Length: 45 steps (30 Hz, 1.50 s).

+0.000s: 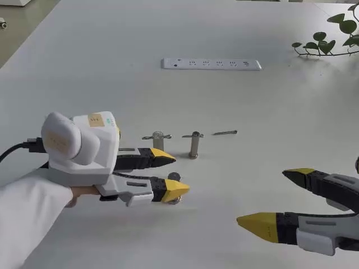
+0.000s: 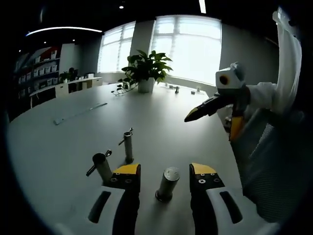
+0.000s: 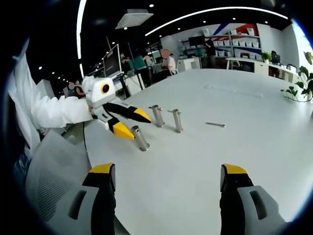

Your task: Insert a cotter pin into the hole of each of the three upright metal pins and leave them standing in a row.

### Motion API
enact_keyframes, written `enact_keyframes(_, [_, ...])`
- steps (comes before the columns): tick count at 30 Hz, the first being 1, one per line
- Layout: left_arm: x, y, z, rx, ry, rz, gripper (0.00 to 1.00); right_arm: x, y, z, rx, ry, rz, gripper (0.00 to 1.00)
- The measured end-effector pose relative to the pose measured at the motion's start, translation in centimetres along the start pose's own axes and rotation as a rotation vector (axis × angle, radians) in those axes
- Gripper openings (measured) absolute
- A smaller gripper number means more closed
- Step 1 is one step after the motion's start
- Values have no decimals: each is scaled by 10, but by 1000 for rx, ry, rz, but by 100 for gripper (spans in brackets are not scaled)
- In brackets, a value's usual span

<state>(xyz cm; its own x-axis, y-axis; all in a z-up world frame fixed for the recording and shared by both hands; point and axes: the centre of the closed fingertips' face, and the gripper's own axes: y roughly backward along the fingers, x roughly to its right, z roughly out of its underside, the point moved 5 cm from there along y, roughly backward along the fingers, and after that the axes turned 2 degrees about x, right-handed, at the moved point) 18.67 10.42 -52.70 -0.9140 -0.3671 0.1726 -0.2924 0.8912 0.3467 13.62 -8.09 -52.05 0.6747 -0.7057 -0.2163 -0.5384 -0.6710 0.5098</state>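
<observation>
**Steady the bare post, fetch the last cotter**

The left gripper (image 2: 165, 169), jaws apart, straddles the bare metal pin (image 2: 167, 183) without clamping; it should close low. The right gripper (image 1: 261, 197), wide and empty, should reach toward 11 o'clock for the loose cotter pin (image 1: 224, 133) beside the fitted pins (image 1: 194, 144).

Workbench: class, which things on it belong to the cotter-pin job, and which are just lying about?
Job: bare metal pin, first fitted pin, second fitted pin, loose cotter pin, left gripper, right gripper.
Lying about: power strip, plant.
</observation>
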Motion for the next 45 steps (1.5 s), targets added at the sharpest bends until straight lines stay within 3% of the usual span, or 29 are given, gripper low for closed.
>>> enact_keyframes(2, [7, 2, -8, 54, 64, 30, 51, 0, -1, 1, -1, -3, 0, 87])
enact_keyframes(3, [9, 5, -10, 65, 69, 32, 56, 0, -1, 2, -3, -4, 0, 87])
enact_keyframes(5, [12, 11, -11, 51, 37, 28, 61, 1, -1, 3, -9, -4, 2, 87])
enact_keyframes(9, [16, 19, -7, 37, 33, 24, 70, 1, -2, 5, -13, 4, 5, 85])
enact_keyframes(11, [16, 22, -3, 19, 27, 12, 81, 1, -1, 2, 7, -3, 1, 87])
enact_keyframes(12, [13, 25, 3, -19, 54, -25, 88, 1, -1, 0, 16, -7, 4, 88])
enact_keyframes(13, [12, 26, 5, -25, 68, -34, 100, 2, -1, -2, 27, -10, 7, 89])
enact_keyframes(15, [14, 30, 7, -14, 51, -19, 97, 4, 0, -4, 41, -17, 5, 89])
enact_keyframes(18, [16, 35, 9, 7, 80, -20, 99, 6, 0, -3, 26, -16, 1, 89])
enact_keyframes(23, [18, 40, 15, -9, 91, -35, 99, 8, 0, -2, 0, 4, -5, 87])
enact_keyframes(33, [23, 50, 25, -9, 130, -67, 99, 23, 8, -20, -26, 90, -4, 85])
enact_keyframes(38, [22, 52, 35, -13, 165, -88, 99, 36, 13, -30, -71, 150, -24, 74])
enact_keyframes(40, [25, 55, 37, -26, 162, -88, 99, 40, 13, -37, -65, 164, -35, 64])
enact_keyframes(43, [27, 59, 36, -26, 161, -95, 99, 49, 13, -50, -103, 269, -45, 57])
enact_keyframes(45, [29, 63, 34, -3, 178, -105, 99, 52, 10, -58, -135, 328, -49, 56])
